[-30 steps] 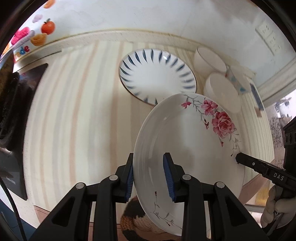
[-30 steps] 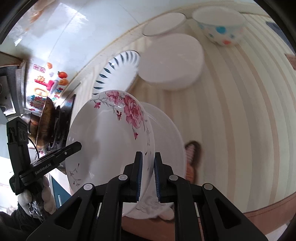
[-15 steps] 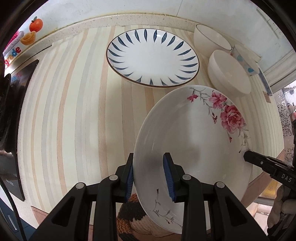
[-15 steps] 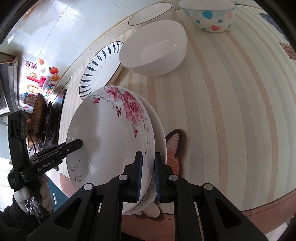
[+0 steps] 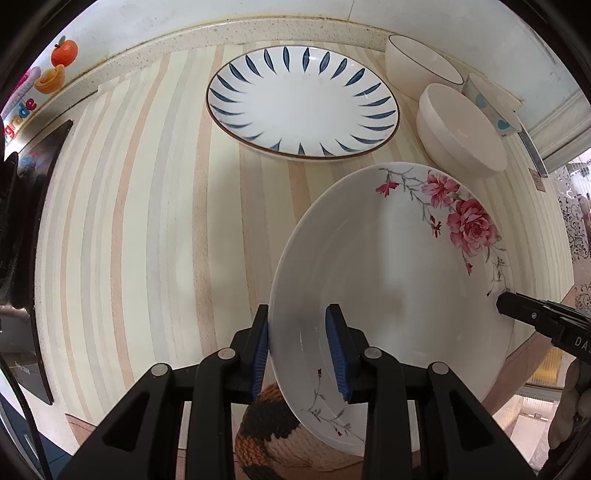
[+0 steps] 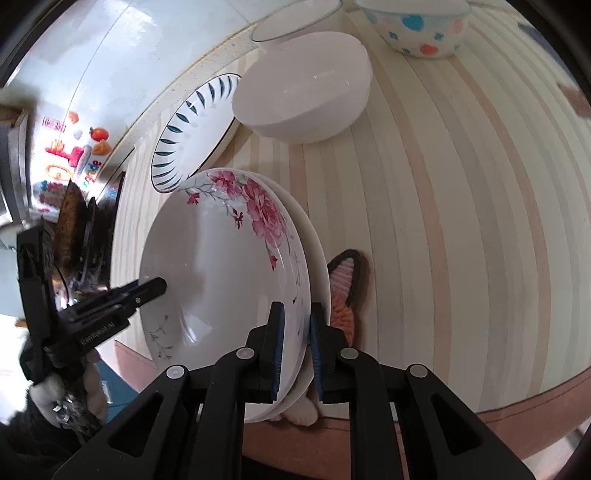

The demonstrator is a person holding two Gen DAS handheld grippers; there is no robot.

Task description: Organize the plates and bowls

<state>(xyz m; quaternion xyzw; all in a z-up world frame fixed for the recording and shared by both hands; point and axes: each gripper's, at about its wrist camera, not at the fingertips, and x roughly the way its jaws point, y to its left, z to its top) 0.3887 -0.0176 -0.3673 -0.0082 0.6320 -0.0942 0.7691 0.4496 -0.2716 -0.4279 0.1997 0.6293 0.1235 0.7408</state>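
At the far left edge of the striped countertop a black stovetop lies flush against it, and from there a wide bare stretch of counter runs rightward to the plates. Against the back edge, roughly centred, sits the blue-petal plate flat on the counter, its near rim just short of the rose plate. The left gripper pinches the rose plate's left rim: one blue pad lies behind the rim and the other inside the dish, jaws closed on it. That plate is tilted above the front edge of the counter, over a knitted orange-and-brown coaster. In the right wrist view a second white plate shows directly beneath it, and the right gripper has its jaws clamped across the right rims of both. Toward the back right corner stand a plain white bowl, a blue-rimmed bowl behind it, and a spotted bowl nearest the right edge. Open counter lies right of the plates.
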